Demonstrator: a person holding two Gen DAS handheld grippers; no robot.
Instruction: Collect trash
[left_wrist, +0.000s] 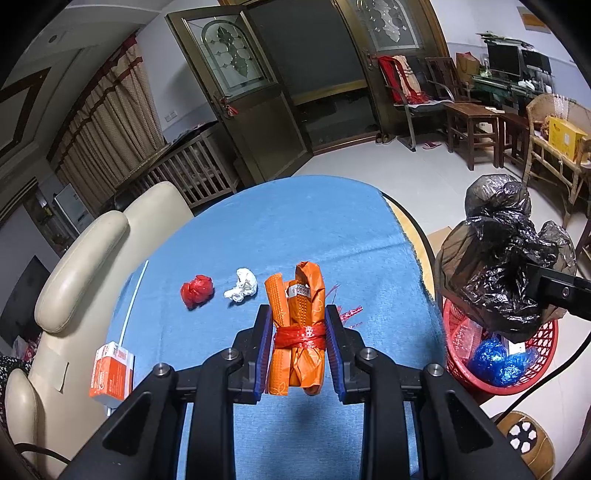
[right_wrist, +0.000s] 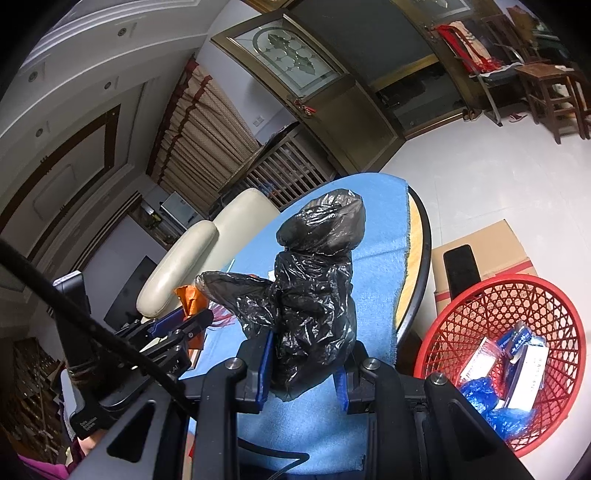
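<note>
**Both claws loaded, basket waiting**

The left claw (left_wrist: 298, 345) is clamped on an orange bundle (left_wrist: 297, 325) tied with a red band, held above the blue-covered table (left_wrist: 332, 229). The right claw (right_wrist: 304, 363) grips a crumpled black bag (right_wrist: 314, 295) – near the red basket (right_wrist: 476, 306) on the floor. The carrying step looks underway; next, each load needs moving over the basket and releasing. A red wad (left_wrist: 197, 290) and a white wad (left_wrist: 242, 285) remain on the table.
</note>
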